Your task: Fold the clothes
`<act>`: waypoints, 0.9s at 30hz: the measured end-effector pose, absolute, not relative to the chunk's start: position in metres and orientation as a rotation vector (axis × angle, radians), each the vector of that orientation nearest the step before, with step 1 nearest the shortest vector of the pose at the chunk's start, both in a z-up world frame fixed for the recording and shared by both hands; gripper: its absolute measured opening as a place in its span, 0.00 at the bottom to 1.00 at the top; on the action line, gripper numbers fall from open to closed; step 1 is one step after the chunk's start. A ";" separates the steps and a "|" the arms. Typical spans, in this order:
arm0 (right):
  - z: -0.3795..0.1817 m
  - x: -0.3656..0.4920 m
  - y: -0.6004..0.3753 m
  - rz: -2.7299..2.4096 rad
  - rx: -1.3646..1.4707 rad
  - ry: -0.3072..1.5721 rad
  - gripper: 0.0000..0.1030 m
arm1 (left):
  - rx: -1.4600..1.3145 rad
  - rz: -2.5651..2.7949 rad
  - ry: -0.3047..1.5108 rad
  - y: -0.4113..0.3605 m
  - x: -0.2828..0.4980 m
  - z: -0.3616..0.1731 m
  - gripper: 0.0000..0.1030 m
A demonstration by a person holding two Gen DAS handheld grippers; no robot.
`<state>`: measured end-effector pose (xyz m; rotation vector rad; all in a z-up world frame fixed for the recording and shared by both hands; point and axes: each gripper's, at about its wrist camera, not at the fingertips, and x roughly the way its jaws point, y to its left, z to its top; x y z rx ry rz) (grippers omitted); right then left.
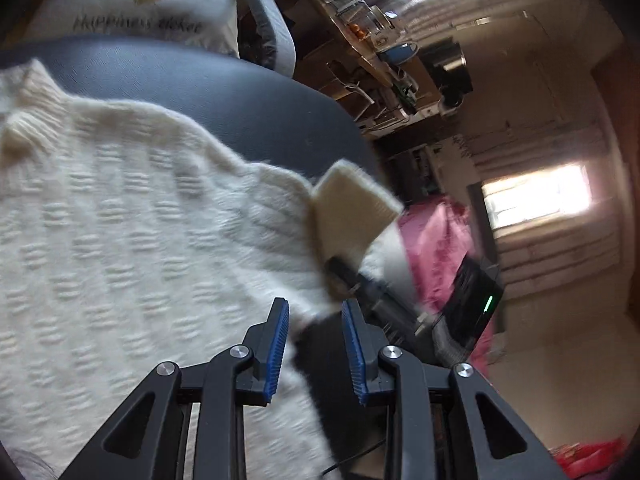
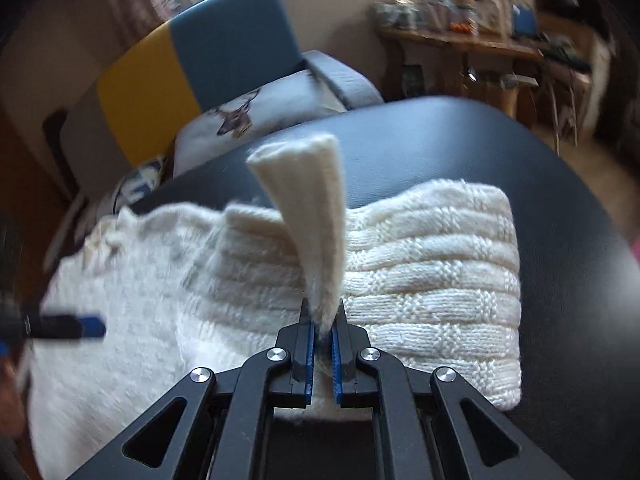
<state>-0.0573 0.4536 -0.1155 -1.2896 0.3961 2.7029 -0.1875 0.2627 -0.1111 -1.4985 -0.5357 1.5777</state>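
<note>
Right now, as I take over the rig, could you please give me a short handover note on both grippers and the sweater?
Right gripper: shut on the cuff of the white knit sweater, which stands up from the jaws.
Left gripper: open, holding nothing, hovering above the sweater near its edge.
Sweater: lies on the dark table; from the right wrist view its right part looks folded into a neat block, the left part is still spread and rumpled.
Done: apparently one fold.
Left: lay the held sleeve across the body, fold the rest, and smooth it.
</note>
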 end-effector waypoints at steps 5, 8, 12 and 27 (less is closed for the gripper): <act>-0.115 -0.054 0.414 2.729 -1.341 0.032 0.07 | -1.564 1.548 -0.584 0.291 -0.212 -0.117 0.30; -0.119 -0.050 0.404 2.722 -1.356 -0.093 0.07 | -1.583 1.550 -0.570 0.302 -0.221 -0.121 0.31; -0.122 -0.046 0.394 2.707 -1.340 -0.236 0.07 | -1.635 1.502 -0.577 0.314 -0.228 -0.133 0.31; -0.135 -0.049 0.366 2.656 -1.281 -0.575 0.08 | -1.721 1.359 -0.590 0.331 -0.237 -0.157 0.33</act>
